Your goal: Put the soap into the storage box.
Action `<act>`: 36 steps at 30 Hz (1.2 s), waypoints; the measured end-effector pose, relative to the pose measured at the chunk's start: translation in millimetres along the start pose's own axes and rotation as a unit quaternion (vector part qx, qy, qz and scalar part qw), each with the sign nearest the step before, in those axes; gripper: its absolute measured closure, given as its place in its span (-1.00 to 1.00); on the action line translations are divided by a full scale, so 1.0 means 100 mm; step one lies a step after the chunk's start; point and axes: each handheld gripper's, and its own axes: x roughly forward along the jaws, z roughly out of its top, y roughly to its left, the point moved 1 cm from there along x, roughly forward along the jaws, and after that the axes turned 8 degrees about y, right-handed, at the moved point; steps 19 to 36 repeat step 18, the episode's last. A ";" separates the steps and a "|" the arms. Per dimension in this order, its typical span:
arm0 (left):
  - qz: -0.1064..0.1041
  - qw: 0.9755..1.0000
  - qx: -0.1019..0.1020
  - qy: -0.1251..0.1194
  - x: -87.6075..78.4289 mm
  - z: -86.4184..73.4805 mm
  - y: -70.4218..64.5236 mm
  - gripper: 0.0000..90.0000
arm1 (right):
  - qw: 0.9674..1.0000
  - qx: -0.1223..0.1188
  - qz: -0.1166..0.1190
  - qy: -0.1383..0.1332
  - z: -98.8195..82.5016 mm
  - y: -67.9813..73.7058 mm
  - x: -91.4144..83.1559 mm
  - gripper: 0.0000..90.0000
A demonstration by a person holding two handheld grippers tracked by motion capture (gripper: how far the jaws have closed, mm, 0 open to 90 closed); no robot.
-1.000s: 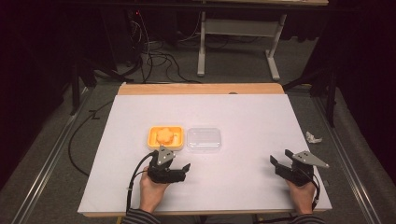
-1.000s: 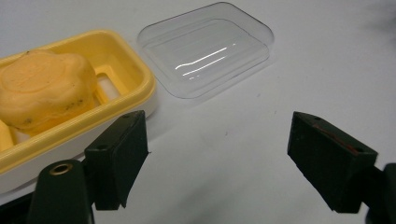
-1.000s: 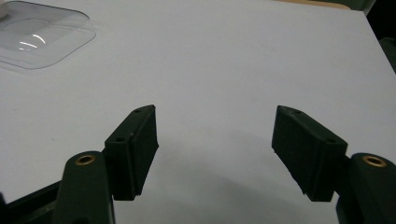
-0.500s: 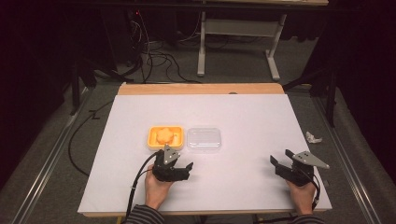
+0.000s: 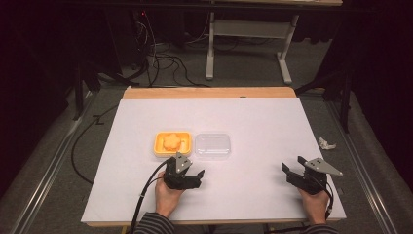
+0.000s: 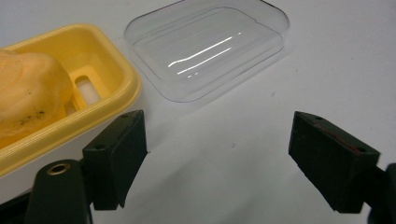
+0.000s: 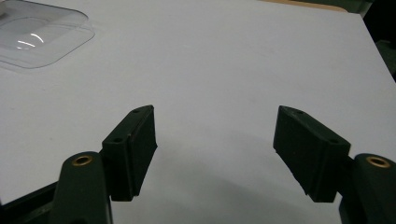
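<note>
Bare table (image 5: 253,126) surrounds the yellow tray (image 5: 171,144) and clear lid (image 5: 213,145), which sit just beside each other.

Lid (image 6: 208,49): clear glossy plastic, smooth, with bright glints. Tray (image 6: 109,70): yellow plastic, slight sheen. Table (image 5: 253,122) surface matt white, wooden far edge; left hand-held gripper (image 6: 217,154) pads matt black.

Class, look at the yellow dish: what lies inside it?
A pale orange lump, perhaps soap, lies in the yellow dish. One slot shows in the floor beside it; the floor under the lump is hidden.
</note>
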 end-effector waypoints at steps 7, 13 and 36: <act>0.006 1.000 0.004 0.005 0.05 -0.01 -0.04 -0.55 | 1.000 0.004 0.000 0.001 0.00 -0.01 0.00 -0.33; 0.001 1.000 -0.004 0.011 0.08 -0.01 -0.03 -0.56 | 1.000 0.004 0.003 0.005 0.00 0.00 0.01 -0.33; 0.014 1.000 0.009 0.009 0.08 -0.01 -0.07 -0.56 | 1.000 0.004 0.003 0.005 0.00 0.00 0.01 -0.33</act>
